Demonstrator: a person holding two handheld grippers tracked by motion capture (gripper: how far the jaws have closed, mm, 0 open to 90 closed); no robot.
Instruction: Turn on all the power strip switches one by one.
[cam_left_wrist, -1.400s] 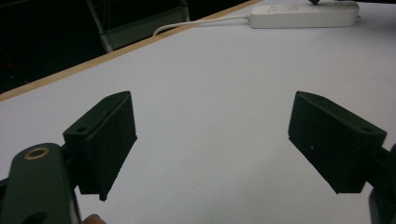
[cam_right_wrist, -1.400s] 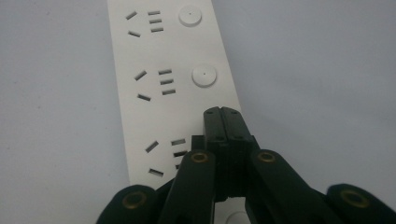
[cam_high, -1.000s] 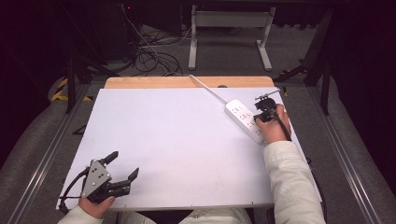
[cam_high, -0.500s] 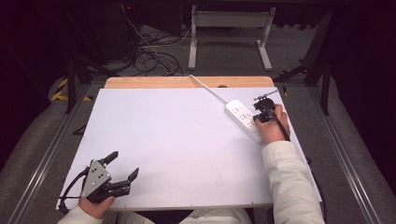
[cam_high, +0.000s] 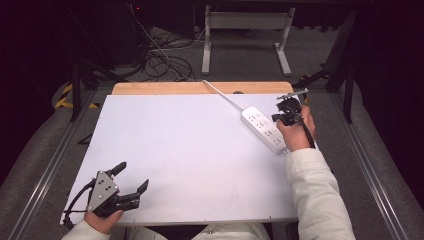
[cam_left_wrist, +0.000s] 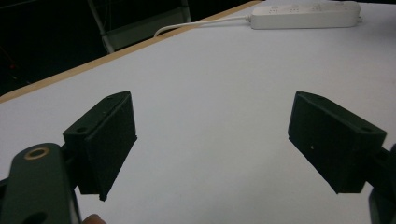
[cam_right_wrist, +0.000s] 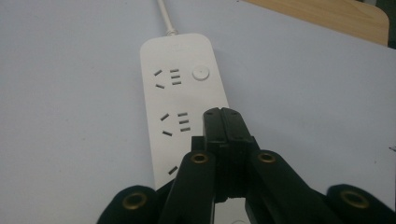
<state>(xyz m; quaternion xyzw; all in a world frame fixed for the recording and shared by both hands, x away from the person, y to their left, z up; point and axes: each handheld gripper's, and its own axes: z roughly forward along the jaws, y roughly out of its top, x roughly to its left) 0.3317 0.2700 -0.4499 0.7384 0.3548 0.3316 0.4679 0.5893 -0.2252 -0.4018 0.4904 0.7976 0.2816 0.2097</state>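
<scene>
With my right tongs (cam_right_wrist: 223, 113) closed and empty above the power strip (cam_right_wrist: 175, 93), I should press straight down on its round button (cam_right_wrist: 201, 73) just ahead, I judge, while my left tongs (cam_high: 131, 179) wait open.

Smooth white plastic power strip (cam_right_wrist: 182, 107)

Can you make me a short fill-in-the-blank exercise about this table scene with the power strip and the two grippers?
1. The left hand-held gripper has its jaws ____.
2. The right hand-held gripper has its jaws pressed ____ above the power strip.
3. The power strip's casing is ____ in colour.
4. The round button sits at the end of the strip where the ____ enters.

Missing words: open; shut; white; cable
</scene>
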